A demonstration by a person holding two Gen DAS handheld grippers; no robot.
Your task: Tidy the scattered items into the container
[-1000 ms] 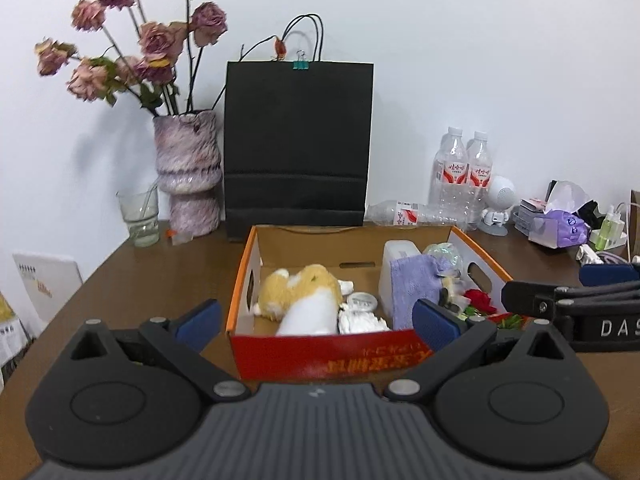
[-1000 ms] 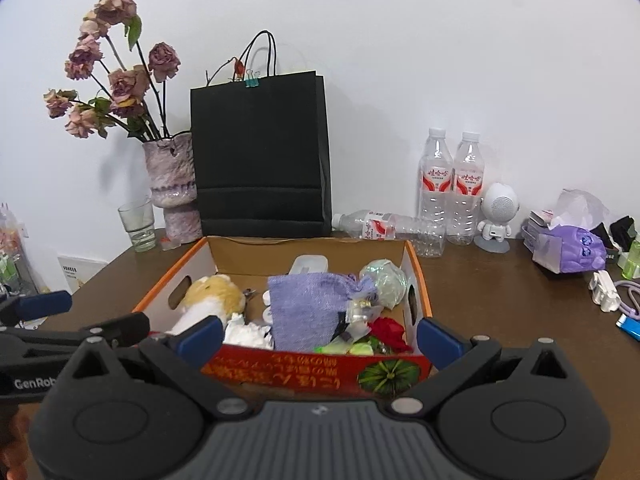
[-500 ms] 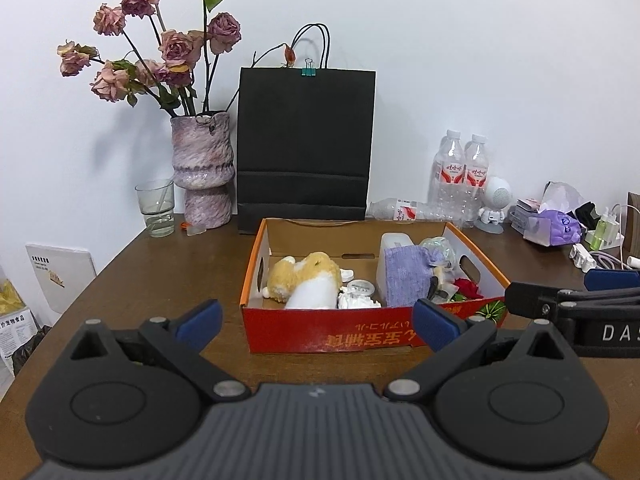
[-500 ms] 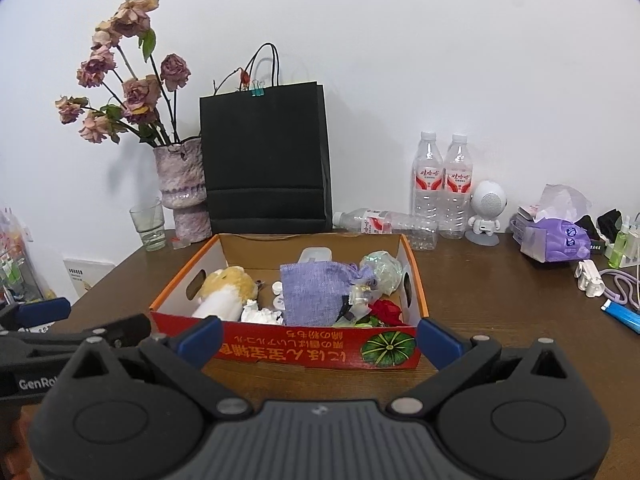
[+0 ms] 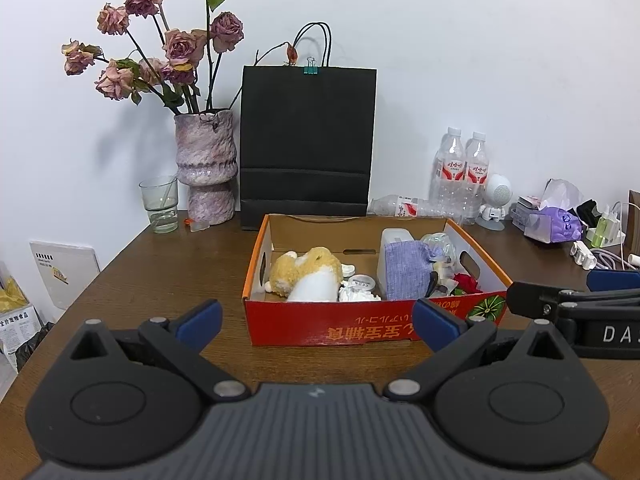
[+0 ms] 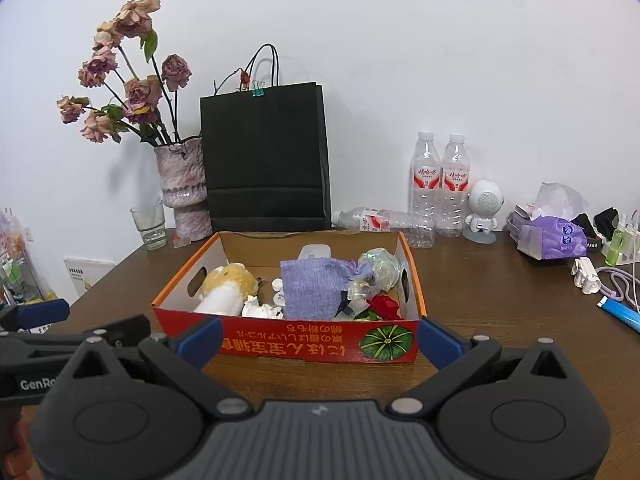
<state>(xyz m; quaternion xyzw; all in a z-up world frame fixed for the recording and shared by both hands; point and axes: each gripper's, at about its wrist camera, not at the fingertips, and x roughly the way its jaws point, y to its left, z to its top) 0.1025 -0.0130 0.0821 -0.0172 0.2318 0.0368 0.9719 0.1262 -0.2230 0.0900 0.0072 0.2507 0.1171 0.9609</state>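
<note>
An orange-red cardboard box (image 5: 372,330) (image 6: 288,346) stands on the brown table. It holds a yellow-and-white plush toy (image 5: 308,276) (image 6: 228,288), a purple cloth pouch (image 5: 404,270) (image 6: 310,288), a white container (image 5: 394,236), crumpled white paper (image 6: 260,312), a red flower (image 6: 384,306) and a clear wrapped ball (image 6: 378,264). My left gripper (image 5: 318,322) is open and empty, just in front of the box. My right gripper (image 6: 320,338) is open and empty, also in front of the box.
Behind the box stand a black paper bag (image 5: 306,144), a vase of dried roses (image 5: 206,164), a glass (image 5: 159,208) and water bottles (image 6: 440,184). At the right are a white robot figure (image 6: 484,210), a purple tissue pack (image 6: 554,236), cables and a blue item (image 6: 620,312).
Both grippers have pulled back from the box and risen a little, so the box looks smaller and farther away. Both stay open and empty.
</note>
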